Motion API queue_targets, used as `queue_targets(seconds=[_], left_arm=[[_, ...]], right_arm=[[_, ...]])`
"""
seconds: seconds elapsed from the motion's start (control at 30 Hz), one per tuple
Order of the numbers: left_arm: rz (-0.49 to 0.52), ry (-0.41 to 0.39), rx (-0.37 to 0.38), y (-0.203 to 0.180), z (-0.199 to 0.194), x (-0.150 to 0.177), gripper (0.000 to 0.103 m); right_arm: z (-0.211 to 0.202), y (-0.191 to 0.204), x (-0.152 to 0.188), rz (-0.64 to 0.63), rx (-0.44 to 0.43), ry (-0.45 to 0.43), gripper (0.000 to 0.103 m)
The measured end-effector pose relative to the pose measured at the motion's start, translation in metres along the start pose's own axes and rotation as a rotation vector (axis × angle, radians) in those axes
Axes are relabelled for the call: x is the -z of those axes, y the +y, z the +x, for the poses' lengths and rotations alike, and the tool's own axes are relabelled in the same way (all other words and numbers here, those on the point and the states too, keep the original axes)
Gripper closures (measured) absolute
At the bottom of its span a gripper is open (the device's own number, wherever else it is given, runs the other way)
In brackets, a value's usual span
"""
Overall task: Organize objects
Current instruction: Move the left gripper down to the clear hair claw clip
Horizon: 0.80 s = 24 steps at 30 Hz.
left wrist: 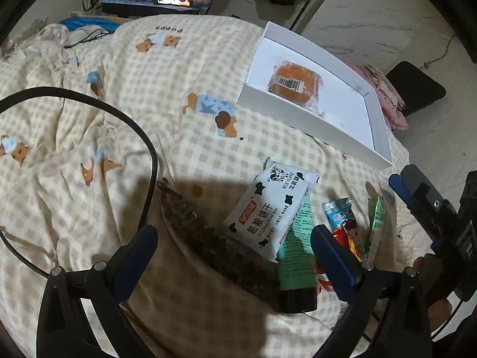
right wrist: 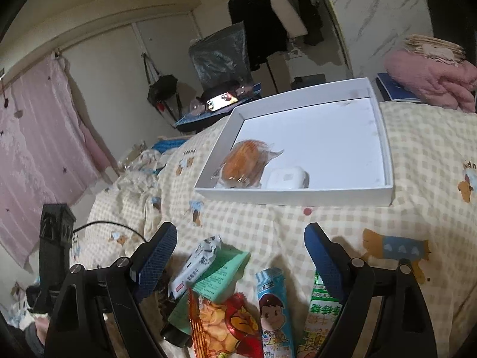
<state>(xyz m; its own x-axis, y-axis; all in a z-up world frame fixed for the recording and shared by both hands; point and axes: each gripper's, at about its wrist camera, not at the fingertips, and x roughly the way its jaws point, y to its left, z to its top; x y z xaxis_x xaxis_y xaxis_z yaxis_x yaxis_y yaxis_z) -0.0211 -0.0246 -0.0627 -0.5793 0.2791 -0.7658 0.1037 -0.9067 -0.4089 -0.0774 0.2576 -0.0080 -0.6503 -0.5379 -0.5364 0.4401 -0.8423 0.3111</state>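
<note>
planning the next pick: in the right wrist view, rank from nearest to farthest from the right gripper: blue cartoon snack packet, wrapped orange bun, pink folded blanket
1. Blue cartoon snack packet: lying between the open fingers of the right gripper.
2. Wrapped orange bun: inside the white box, near its front left corner.
3. Pink folded blanket: beyond the box, far right.

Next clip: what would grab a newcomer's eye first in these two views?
The shallow white cardboard box on the checked bedspread, holding an orange wrapped bun and a small white case. Nearer the cameras lies a heap of snacks: a white cow-print biscuit pack overlapping a green tube, between the open left gripper.
</note>
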Motion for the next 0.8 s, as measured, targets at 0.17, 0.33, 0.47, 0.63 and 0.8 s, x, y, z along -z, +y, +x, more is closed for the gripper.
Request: queue_targets(seconds=[0.17, 0.33, 0.47, 0.63, 0.8], left_arm=[[-0.081, -0.032, 0.053, 0.011, -0.015, -0.011, 0.047], [-0.260, 0.129, 0.233, 0.027, -0.001, -0.015, 0.066], [-0.349, 0.161, 0.155, 0.038, 0.005, -0.015, 0.066], [-0.482, 0.180, 0.181, 0.054, 0.009, -0.009, 0.066], [-0.485, 0.166, 0.112, 0.050, -0.001, -0.008, 0.066]], right_arm=[[0.002, 0.000, 0.002, -0.015, 0.003, 0.009, 0.015], [0.006, 0.000, 0.004, -0.016, 0.003, 0.021, 0.015], [0.005, 0.002, 0.004, -0.025, 0.005, 0.019, 0.015], [0.006, 0.003, 0.004, -0.026, 0.003, 0.029, 0.015], [0.002, 0.003, 0.004, -0.030, 0.003, 0.018, 0.015]])
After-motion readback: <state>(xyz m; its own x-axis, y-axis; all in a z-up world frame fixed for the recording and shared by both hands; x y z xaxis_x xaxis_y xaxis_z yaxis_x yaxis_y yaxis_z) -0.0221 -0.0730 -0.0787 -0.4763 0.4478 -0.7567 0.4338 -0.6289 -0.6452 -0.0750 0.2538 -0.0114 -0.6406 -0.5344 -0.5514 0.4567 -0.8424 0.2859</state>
